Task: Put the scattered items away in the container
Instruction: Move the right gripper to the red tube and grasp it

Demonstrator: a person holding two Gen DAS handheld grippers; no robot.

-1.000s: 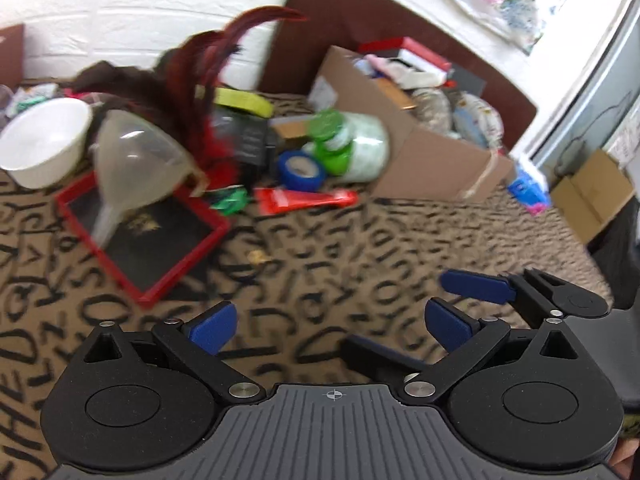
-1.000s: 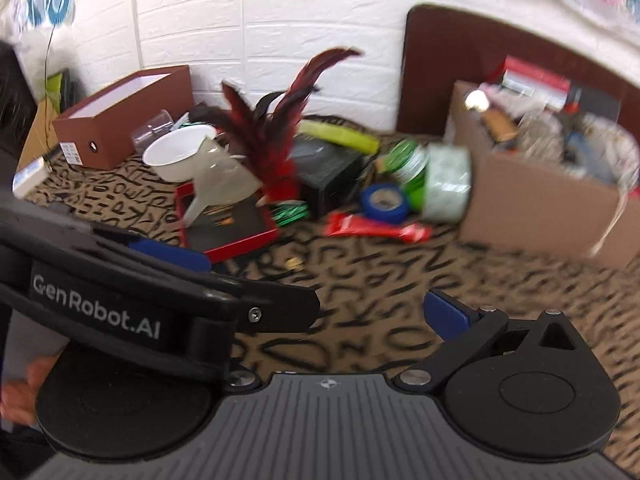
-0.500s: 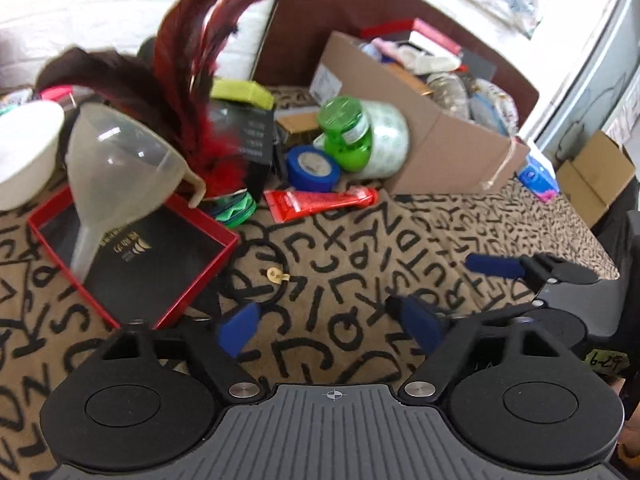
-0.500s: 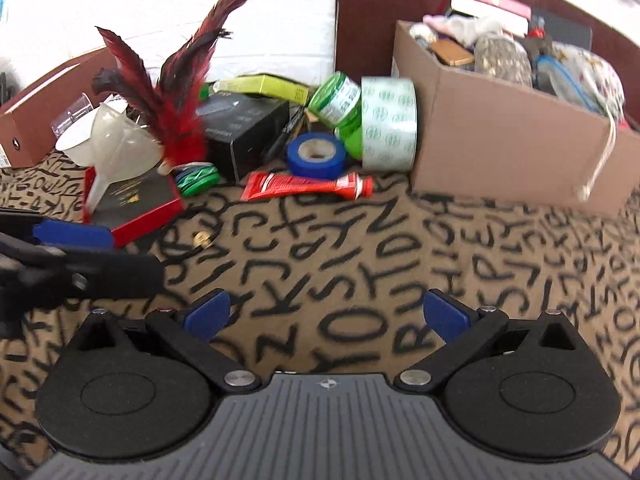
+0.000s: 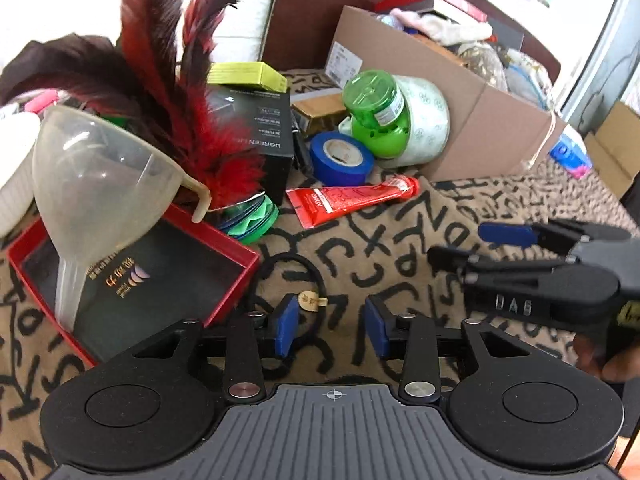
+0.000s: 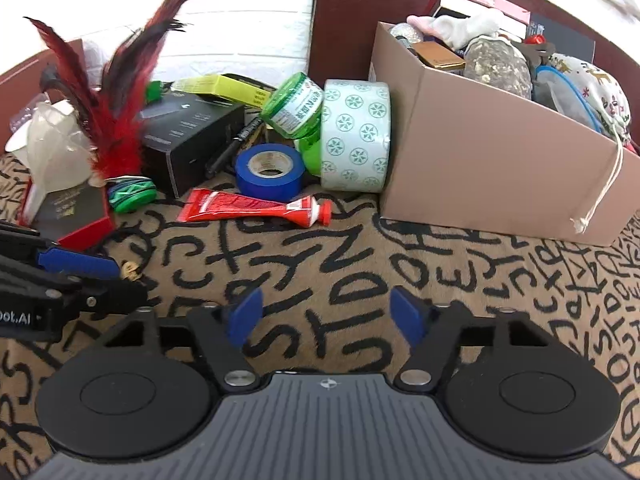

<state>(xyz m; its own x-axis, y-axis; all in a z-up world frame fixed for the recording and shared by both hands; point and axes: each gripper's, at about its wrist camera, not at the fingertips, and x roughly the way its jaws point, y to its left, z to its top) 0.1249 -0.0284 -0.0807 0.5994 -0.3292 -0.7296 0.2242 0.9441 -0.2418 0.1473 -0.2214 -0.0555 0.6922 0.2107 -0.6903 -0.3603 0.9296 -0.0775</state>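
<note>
While low over the patterned cloth, left gripper straddling a black hair tie with its small gold charm, jaws partly open and empty. Right gripper hovering wide open, also empty, over bare cloth near the red tube. Step in hand, by the look: first pick, the hair tie. Next: lower, pinch the thin loop near the charm, lift clear, carry to the already heaped cardboard box.

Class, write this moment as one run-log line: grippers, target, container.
left gripper: open, over black hair tie | right gripper: open, empty | cardboard box: already full
</note>
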